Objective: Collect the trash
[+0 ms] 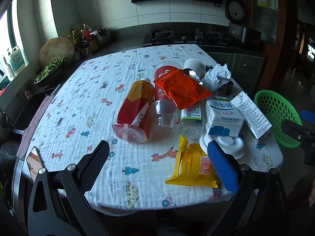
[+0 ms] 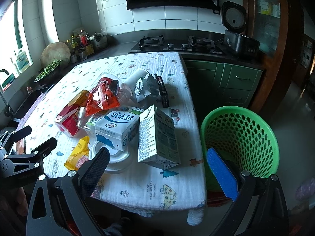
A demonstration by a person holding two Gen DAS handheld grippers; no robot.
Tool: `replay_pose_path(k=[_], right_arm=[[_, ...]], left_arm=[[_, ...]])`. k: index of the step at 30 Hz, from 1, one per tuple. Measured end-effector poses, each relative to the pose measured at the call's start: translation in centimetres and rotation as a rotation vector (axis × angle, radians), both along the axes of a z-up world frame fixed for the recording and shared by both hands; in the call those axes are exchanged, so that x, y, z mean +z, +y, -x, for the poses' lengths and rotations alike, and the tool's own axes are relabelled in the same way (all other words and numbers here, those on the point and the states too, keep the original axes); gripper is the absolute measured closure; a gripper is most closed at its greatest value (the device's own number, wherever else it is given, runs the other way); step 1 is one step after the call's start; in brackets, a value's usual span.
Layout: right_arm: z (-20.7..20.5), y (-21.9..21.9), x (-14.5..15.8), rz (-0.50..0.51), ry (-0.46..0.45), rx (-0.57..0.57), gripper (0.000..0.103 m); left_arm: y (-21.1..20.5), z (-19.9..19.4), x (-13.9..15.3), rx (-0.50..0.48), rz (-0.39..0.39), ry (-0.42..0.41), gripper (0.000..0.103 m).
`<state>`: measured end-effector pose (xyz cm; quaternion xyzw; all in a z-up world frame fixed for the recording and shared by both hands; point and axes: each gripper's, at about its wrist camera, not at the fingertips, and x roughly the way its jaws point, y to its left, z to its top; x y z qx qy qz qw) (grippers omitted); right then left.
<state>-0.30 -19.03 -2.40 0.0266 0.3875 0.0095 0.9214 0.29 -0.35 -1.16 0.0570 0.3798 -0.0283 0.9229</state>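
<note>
Since the green basket just right of the right claw looks empty, collecting seems not yet begun. Both claws gape apart, holding nothing. Ahead of the left claw, bottles, cartons and wrappers crowd the worktop.

You've got a table under a cartoon-print cloth; lying on it: red-yellow bottle, yellow wrapper, white lid, two milk cartons, crumpled paper, black box.
</note>
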Motion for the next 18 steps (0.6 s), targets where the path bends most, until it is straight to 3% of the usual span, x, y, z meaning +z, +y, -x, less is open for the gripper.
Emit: replay_pose_path(k=[8,12,18], right_arm=[[-1.1,-0.4,-0.5,-0.007,0.017,0.018,0.008],[-2.2,-0.6,-1.1,-0.010,0.042,0.035,0.019],[-4.1,-1.2,-2.3,-0.063,0.095,0.062,0.020]], left_arm=[[0.3,0.0,-0.5,-0.014,0.008,0.013,0.005],[0.6,-0.2,-0.8,-0.020,0.021,0.026,0.005],[0.9,-0.3,-1.0,-0.032,0.026,0.035,0.005]])
